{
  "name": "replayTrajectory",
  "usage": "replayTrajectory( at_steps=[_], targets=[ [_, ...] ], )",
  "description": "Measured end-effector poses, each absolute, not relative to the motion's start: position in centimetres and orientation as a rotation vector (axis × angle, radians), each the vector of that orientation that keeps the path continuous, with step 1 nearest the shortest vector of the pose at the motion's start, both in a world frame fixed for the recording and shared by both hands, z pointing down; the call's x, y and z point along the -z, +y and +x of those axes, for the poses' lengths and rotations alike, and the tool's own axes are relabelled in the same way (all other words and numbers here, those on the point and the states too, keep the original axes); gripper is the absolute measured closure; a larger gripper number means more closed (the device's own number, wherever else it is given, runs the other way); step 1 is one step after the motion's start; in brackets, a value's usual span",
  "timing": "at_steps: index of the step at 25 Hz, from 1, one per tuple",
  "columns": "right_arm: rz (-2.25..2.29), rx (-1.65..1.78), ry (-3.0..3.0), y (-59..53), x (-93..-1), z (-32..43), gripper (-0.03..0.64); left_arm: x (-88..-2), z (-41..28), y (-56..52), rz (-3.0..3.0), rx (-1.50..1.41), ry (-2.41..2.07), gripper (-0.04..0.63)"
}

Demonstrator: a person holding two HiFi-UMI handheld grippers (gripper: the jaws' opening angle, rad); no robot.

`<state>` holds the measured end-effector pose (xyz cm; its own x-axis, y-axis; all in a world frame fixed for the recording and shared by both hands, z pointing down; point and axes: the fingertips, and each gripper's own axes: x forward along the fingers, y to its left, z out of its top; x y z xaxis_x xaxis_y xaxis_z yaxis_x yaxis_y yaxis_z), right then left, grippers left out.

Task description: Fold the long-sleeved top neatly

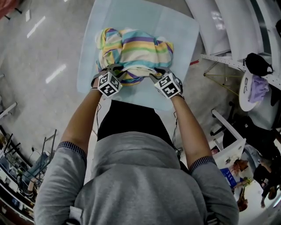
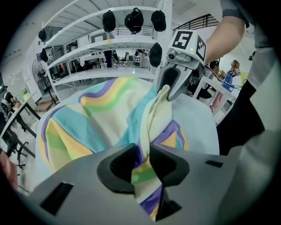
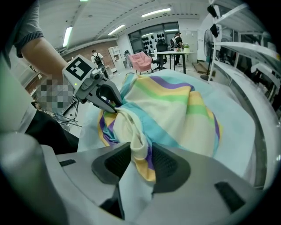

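1. Bright, even light falls from the ceiling tube lamps (image 3: pixel 156 12); they glare in streaks on the floor (image 1: pixel 56 73).
2. Shadows are soft.
3. Both my gripper views bend the shelves (image 2: pixel 101 41) and darken at the corners.
4. The striped top (image 3: pixel 175 105) is sharp; my near jaws are blurred.

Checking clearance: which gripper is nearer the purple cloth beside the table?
Right. The right gripper, clamped on the striped top, sits toward the purple cloth; the left gripper grips the top farther from it.

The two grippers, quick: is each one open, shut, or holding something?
Left gripper: shut on the pastel-striped fabric top.
Right gripper: shut on the same top.
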<state>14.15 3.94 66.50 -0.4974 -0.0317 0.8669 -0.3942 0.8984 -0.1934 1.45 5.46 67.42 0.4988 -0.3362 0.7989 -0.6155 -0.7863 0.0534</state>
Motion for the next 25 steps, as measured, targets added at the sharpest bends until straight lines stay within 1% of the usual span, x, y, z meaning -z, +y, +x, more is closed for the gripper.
replayTrajectory(
  at_steps=[2,6,7,14,25],
  targets=[
    [0.314,-0.448,-2.051,3.7,-66.6,14.3,0.48,-67.2,1.4,5.3,2.428,-1.176,-0.801,0.521],
    [0.329,-0.423,-2.036,3.3,-66.5,14.7,0.568,-66.5,1.2,5.3,2.449,-1.157,-0.798,0.541],
    [0.329,-0.409,-2.039,3.2,-66.2,14.8,0.575,-66.2,1.2,5.4,2.458,-1.149,-0.791,0.545],
    [0.364,-0.286,-2.106,2.2,-61.4,14.8,0.578,-60.8,0.0,4.3,2.562,-1.079,-0.82,0.548],
    [0.54,-0.092,-2.283,-1.1,-47.8,14.5,0.578,-45.4,-0.2,0.6,2.787,-0.976,-1.023,0.549]
  ],
)
